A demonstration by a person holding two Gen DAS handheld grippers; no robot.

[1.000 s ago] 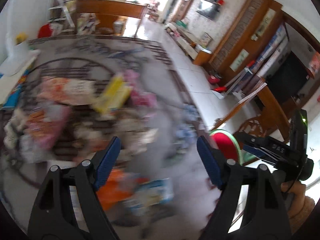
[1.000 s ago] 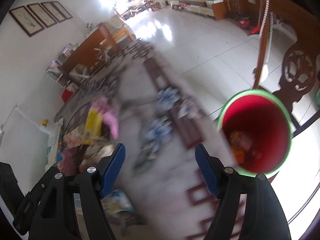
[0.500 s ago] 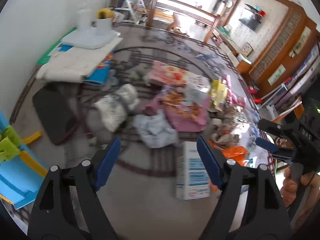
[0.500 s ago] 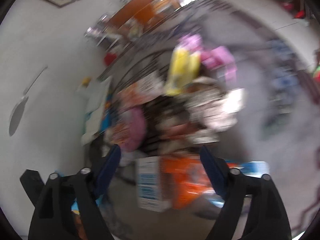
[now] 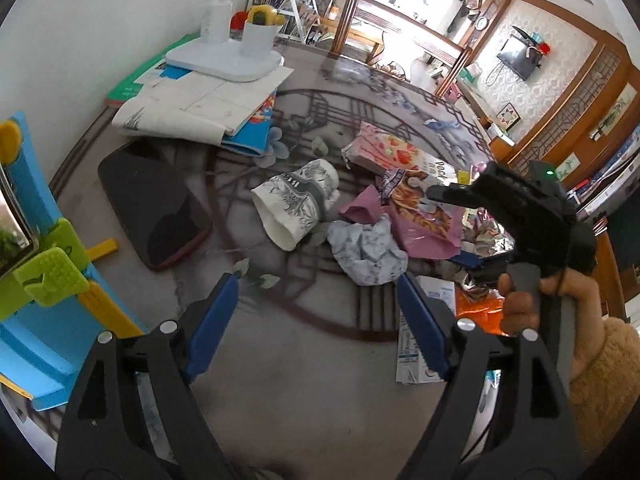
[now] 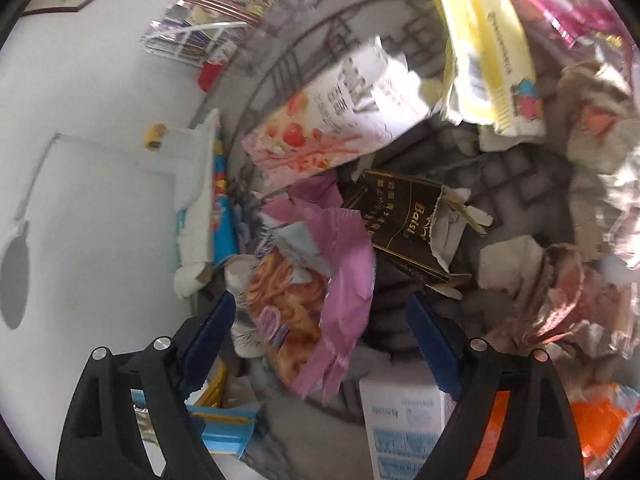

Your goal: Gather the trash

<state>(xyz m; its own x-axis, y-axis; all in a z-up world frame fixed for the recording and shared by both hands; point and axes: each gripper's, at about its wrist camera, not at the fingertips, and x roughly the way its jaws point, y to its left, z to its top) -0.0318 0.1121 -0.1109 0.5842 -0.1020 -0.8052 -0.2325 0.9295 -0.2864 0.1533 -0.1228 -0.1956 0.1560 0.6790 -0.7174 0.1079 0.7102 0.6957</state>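
Trash lies heaped on the patterned table (image 5: pixel 304 344). In the left wrist view my left gripper (image 5: pixel 316 312) is open and empty above the table, just short of a crumpled grey tissue (image 5: pixel 368 248) and a tipped paper cup (image 5: pixel 298 208). In the right wrist view my right gripper (image 6: pixel 320 328) is open and empty, low over a purple snack wrapper (image 6: pixel 320 292). Beyond it lie a dark Baisi wrapper (image 6: pixel 404 220), a pink strawberry box (image 6: pixel 320 128) and a yellow packet (image 6: pixel 484 52). The right gripper body (image 5: pixel 520 216) shows over the pile.
A dark phone (image 5: pixel 154 208) lies at the table's left. Papers with a white tray and cup (image 5: pixel 240 60) sit at the far left. A blue and green plastic toy (image 5: pixel 40 280) stands at the near left. A white-blue carton (image 6: pixel 404 424) and orange wrapper (image 6: pixel 600 416) lie near.
Both grippers have swung from the red bin and floor side back to the trash pile. The right gripper has dropped close over the purple wrapper. Both stay open.
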